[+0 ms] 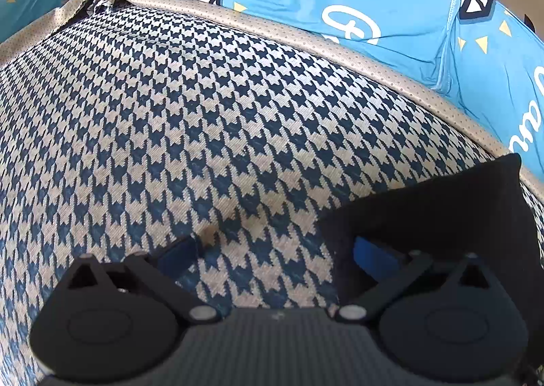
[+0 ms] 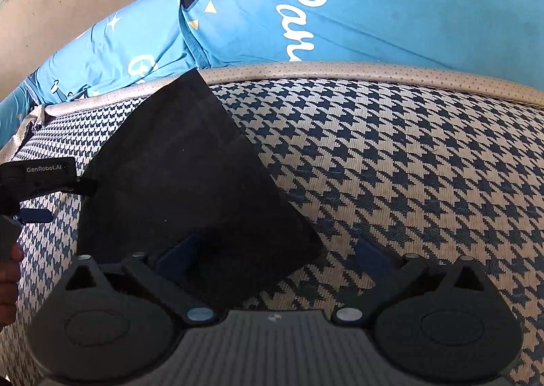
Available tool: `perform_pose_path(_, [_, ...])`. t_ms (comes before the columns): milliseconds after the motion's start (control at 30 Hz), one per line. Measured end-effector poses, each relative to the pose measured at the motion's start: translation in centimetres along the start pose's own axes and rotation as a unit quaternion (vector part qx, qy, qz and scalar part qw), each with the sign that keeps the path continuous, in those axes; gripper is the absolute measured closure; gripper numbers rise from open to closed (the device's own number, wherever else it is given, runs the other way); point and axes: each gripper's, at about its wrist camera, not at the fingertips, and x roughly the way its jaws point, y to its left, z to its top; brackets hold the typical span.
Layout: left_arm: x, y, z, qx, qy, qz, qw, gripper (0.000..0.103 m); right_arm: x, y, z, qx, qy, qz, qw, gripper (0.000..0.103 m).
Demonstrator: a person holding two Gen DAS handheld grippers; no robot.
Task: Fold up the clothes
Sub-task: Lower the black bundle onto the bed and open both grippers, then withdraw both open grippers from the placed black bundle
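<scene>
1. I count one black cloth (image 2: 190, 182), one houndstooth cover (image 1: 190, 121) under it, and one blue printed sheet (image 1: 391, 12) at the far side.
2. My right view shows the whole black cloth and my left gripper (image 2: 37, 195) at the left edge; my left view shows only its corner (image 1: 438, 202) at near right.
3. The cloth is flat, dark and plain, with straight edges, lying on the houndstooth cover.
4. My right gripper (image 2: 272, 255) stands wide, one finger over the cloth. My left gripper (image 1: 275, 250) is wide too, holding nothing.
</scene>
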Motion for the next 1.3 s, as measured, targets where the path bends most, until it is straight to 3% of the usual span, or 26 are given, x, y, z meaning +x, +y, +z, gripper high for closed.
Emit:
perform_pose_path(133, [-0.9, 0.5, -0.4, 0.001, -0.004, 0.003, 1.0000, 0.000, 0.0, -0.3, 0.2, 0.009, 0.006, 0.005, 1.000, 0.000])
perform_pose_path(267, [-2.0, 0.5, -1.1, 0.017, -0.008, 0.009, 0.9998, 0.000, -0.4, -1.3, 0.7, 0.056, 0.017, 0.018, 0.998, 0.000])
perform_pose_path(467, [-3.4, 0.2, -2.8, 0.025, 0.006, -0.007, 0.9996, 0.000, -1.3, -2.5, 0.5, 0.090, 0.029, 0.028, 0.995, 0.000])
perform_pose_path(967, [-6.6, -2.7, -9.9, 0.029, 0.036, -0.029, 0.9985, 0.000, -4.7, -0.3, -0.2, -0.034, 0.009, 0.036, 0.999, 0.000])
perform_pose_path(1300, [-8.8, -4.2, -14.2, 0.040, 0.013, 0.003, 0.9991, 0.000, -4.3, -1.0, -1.2, -0.103, 0.035, 0.033, 0.994, 0.000])
